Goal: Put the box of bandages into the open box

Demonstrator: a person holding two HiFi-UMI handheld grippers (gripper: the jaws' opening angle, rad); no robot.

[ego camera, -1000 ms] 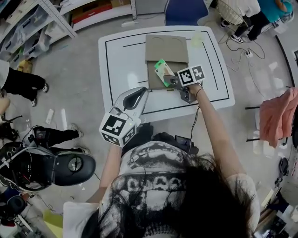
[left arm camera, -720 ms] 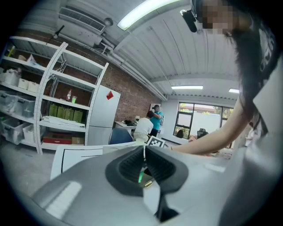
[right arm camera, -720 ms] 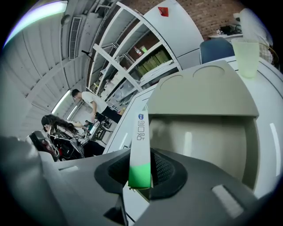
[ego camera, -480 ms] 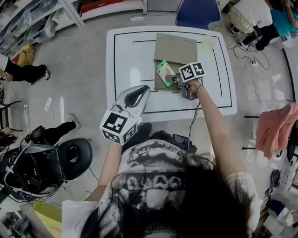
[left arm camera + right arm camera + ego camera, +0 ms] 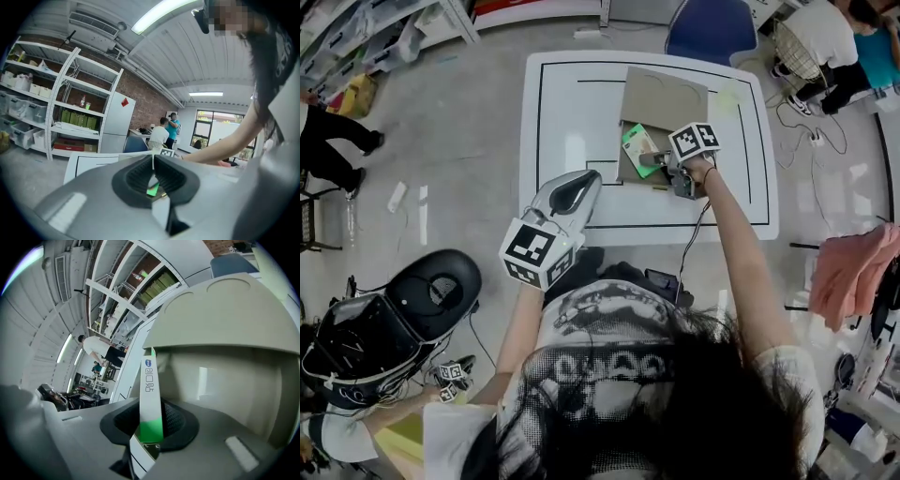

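The box of bandages (image 5: pixel 637 145), green and white, hangs edge-on over the left part of the open cardboard box (image 5: pixel 664 98) on the white table (image 5: pixel 572 112). My right gripper (image 5: pixel 651 159) is shut on its near end. In the right gripper view the bandage box (image 5: pixel 150 394) stands upright between the pads, with the cardboard box's inner wall (image 5: pixel 225 385) and raised lid (image 5: pixel 225 310) just beyond it. My left gripper (image 5: pixel 579 187) hovers off the table's front edge, shut and empty; in its own view my left gripper (image 5: pixel 153 164) shows its pads meeting.
A blue chair (image 5: pixel 708 28) stands behind the table. A black round seat (image 5: pixel 431 291) is on the floor at the left, and a pink cloth (image 5: pixel 853 272) hangs at the right. People stand at the far right (image 5: pixel 825 33). Shelving (image 5: pixel 70 117) lines the left wall.
The right gripper has brought the bandage box lower and further over the cardboard box's opening. The left gripper has stayed where it was. The head camera has shifted.
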